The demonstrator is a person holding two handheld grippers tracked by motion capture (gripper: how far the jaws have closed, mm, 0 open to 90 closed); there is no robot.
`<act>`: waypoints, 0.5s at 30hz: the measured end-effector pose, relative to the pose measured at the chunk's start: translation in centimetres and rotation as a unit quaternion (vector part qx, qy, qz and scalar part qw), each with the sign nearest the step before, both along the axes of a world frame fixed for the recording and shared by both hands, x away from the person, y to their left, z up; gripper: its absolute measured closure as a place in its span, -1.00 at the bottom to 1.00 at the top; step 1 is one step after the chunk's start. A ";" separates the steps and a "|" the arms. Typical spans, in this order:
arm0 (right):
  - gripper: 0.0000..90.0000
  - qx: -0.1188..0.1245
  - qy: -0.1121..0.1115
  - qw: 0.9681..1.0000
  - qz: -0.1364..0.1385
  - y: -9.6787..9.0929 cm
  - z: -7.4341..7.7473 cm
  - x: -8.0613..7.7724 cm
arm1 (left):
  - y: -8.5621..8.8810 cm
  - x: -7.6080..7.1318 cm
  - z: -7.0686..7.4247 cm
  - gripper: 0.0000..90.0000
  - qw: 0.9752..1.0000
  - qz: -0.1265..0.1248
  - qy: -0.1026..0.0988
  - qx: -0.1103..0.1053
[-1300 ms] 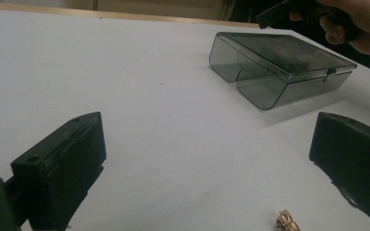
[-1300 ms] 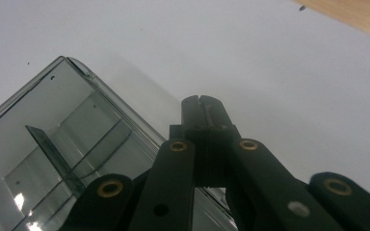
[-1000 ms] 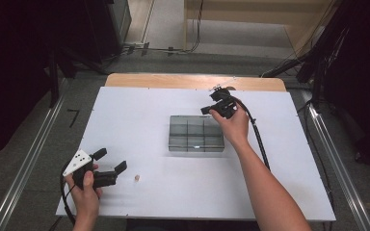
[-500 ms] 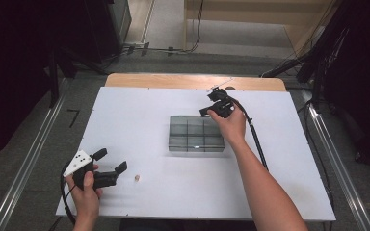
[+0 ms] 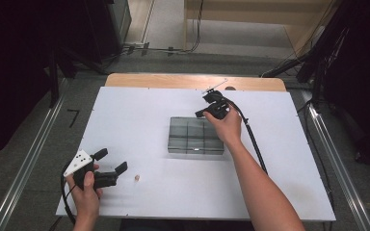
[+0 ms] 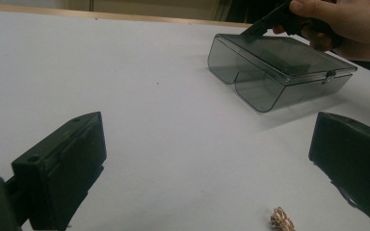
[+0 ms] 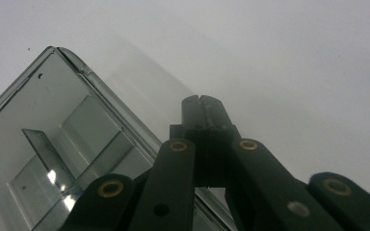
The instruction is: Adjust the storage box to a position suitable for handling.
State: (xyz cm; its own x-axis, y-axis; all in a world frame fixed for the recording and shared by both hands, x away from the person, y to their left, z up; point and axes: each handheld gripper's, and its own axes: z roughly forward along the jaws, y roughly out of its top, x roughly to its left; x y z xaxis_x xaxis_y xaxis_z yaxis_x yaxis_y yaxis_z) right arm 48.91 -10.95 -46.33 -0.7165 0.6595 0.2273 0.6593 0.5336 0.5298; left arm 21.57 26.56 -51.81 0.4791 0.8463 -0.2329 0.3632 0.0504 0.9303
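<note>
The clear compartment box [image 5: 195, 135] lies closed on the white table [image 5: 139, 106], latch side toward the person. The right gripper [image 5: 201, 114] is positioned at the far rim of the box, its fingers [image 7: 203, 107] clenched tight together with nothing between them; in the right gripper view their tips sit just past the box's edge, over bare table, with the divided compartments showing beside and below the fingers. Whether the tips touch the lid cannot be told. The left gripper [image 5: 110, 160] is held low over the near left part of the table, its fingers [image 6: 62, 166] released and standing wide apart, grasping nothing. A small brownish piece [image 5: 136, 178] lies on the table just beside the left fingers, toward the box and well apart from it.
</note>
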 end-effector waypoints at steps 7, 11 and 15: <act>0.97 -0.006 -0.001 1.000 0.016 0.3 -0.1 -0.9 | 0.0 0.0 0.0 -1.00 1.000 -0.002 0.000 0.000; 0.97 -0.005 -0.003 1.000 0.019 0.2 -0.2 -1.9 | -0.1 0.0 0.0 -1.00 1.000 -0.003 0.001 0.000; 0.97 -0.007 -0.001 1.000 0.031 0.2 -0.4 -2.6 | -0.1 0.0 0.0 -1.00 1.000 -0.003 0.001 0.001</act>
State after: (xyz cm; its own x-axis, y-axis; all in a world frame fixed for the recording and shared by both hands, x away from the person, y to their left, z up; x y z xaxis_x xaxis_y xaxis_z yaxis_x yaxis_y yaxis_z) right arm 46.30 -10.76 -46.73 -0.7560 0.6175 0.2171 0.6241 0.5800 0.5235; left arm 21.58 26.47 -51.78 0.4841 0.8436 -0.2325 0.3653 0.0466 0.9297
